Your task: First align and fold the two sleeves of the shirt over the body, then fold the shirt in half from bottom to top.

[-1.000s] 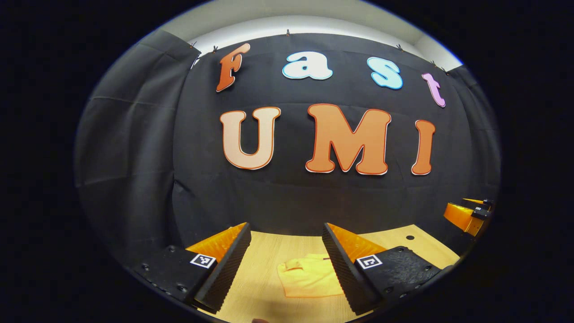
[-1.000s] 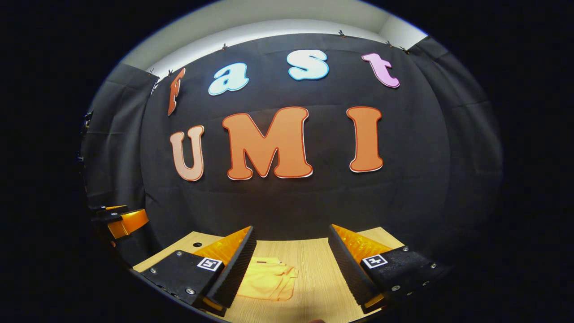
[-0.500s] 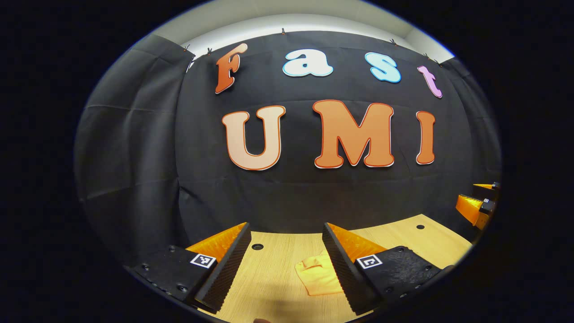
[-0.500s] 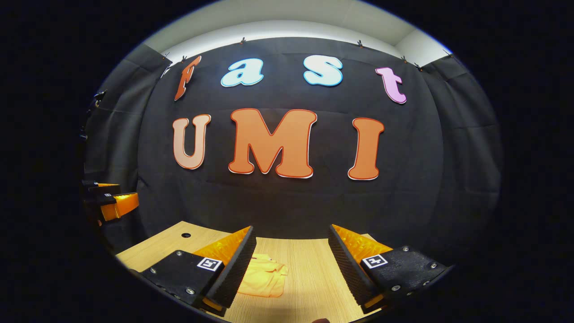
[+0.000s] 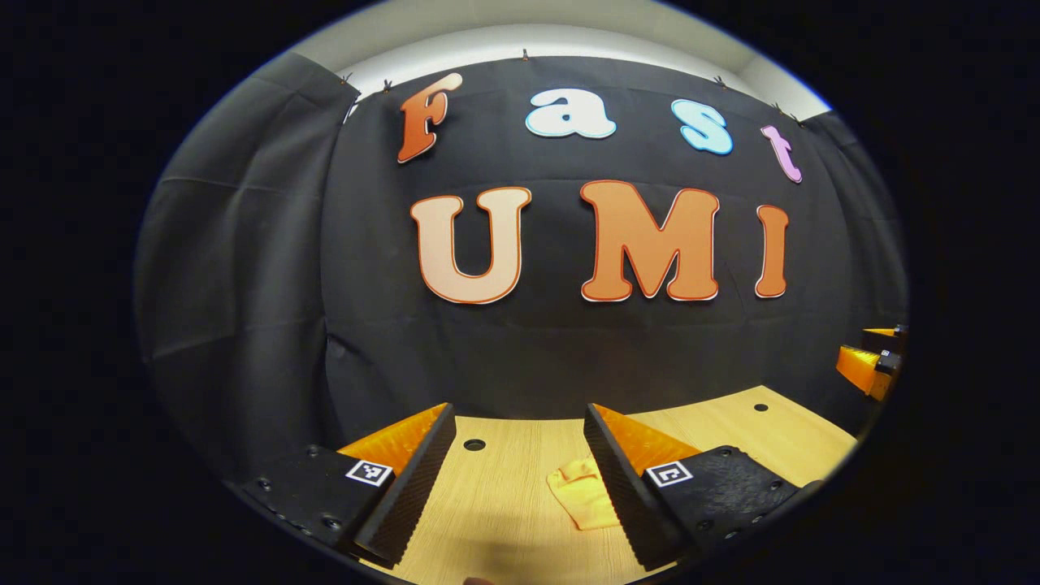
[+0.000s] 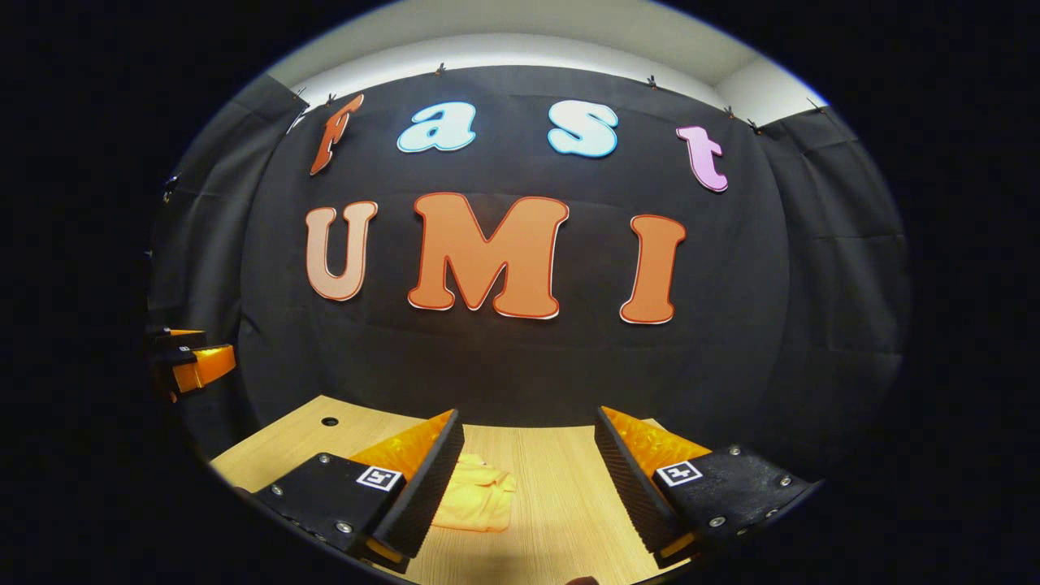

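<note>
You've got both grippers up off the wooden table (image 5: 504, 504), facing the black cloth wall (image 5: 504, 357). Your left gripper (image 5: 520, 418) has its fingers spread wide with nothing between them. The yellow shirt (image 5: 583, 500) lies flat on the table below, a compact folded bundle partly hidden behind the right-hand finger (image 5: 617, 479) in the left gripper view. Your right gripper (image 6: 528, 421) is spread wide too, gripping nothing. In the right gripper view the shirt (image 6: 479, 505) sits on the table (image 6: 561, 504) just beside the left-hand finger (image 6: 426, 483), tucked partly behind it. Neither gripper touches the shirt. Far off at the left edge there, your left gripper (image 6: 191, 366) shows again.
</note>
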`<state>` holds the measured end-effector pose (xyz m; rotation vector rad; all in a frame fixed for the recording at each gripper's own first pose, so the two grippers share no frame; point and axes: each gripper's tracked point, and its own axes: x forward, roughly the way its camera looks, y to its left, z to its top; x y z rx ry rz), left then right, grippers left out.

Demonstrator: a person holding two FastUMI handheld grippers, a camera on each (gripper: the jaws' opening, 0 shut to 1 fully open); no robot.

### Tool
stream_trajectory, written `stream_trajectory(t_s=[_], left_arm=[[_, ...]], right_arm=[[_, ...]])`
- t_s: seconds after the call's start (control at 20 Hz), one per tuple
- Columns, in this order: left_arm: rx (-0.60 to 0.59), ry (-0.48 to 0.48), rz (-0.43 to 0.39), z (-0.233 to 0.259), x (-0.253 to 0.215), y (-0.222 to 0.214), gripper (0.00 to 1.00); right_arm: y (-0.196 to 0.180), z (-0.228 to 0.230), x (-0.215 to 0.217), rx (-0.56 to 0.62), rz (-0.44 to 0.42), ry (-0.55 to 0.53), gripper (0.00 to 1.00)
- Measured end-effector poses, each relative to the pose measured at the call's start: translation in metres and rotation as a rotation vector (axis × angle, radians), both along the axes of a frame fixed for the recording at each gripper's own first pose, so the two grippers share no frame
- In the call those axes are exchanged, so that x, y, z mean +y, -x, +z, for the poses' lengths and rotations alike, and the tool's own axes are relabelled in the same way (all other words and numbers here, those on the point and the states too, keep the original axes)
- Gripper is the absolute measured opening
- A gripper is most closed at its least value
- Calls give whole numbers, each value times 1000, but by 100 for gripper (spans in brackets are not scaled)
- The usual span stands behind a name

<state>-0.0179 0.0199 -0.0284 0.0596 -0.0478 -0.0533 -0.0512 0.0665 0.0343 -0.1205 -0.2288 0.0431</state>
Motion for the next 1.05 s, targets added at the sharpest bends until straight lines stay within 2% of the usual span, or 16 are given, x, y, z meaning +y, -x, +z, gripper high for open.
stream_trajectory(t_s=[0.55, 1.05], left_arm=[[4, 25, 17, 2, 25, -9, 97], [8, 18, 13, 5, 0, -17, 98]], right_arm=[[-11, -10, 5, 38, -22, -14, 98], [-20, -28, -16, 93, -25, -37, 99]])
